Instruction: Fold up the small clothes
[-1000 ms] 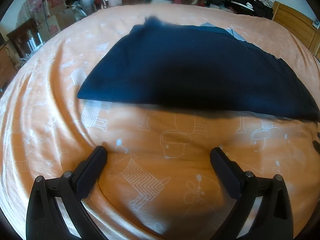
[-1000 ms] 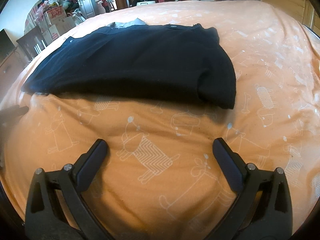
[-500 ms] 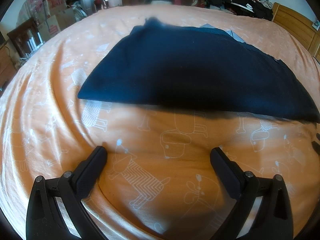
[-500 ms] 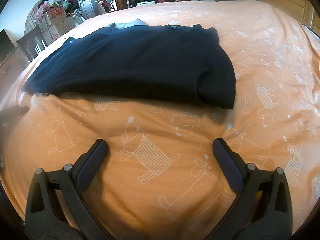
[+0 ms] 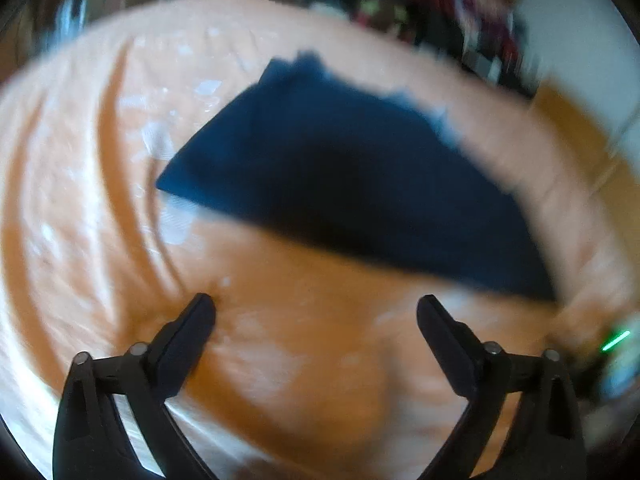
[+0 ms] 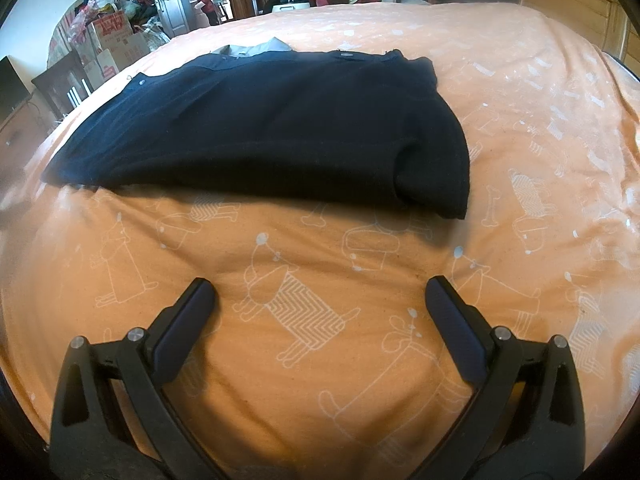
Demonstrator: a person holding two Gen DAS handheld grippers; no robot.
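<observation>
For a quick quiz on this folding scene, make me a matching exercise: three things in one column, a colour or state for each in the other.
Things:
1. garment
2. bedsheet
3. right gripper

States:
A. orange, printed with white cartoon dogs
B. open, empty, above the sheet
C. dark navy, lying flat, partly folded

Pairs: 1-C, 2-A, 3-B

the garment (image 6: 256, 128) lies flat on the bed (image 6: 520, 92), ahead of the right gripper (image 6: 318, 296), apart from its spread fingers. boxes (image 6: 116, 40) stand behind the bed at the left; a headboard (image 6: 568, 4) stands at the right.
</observation>
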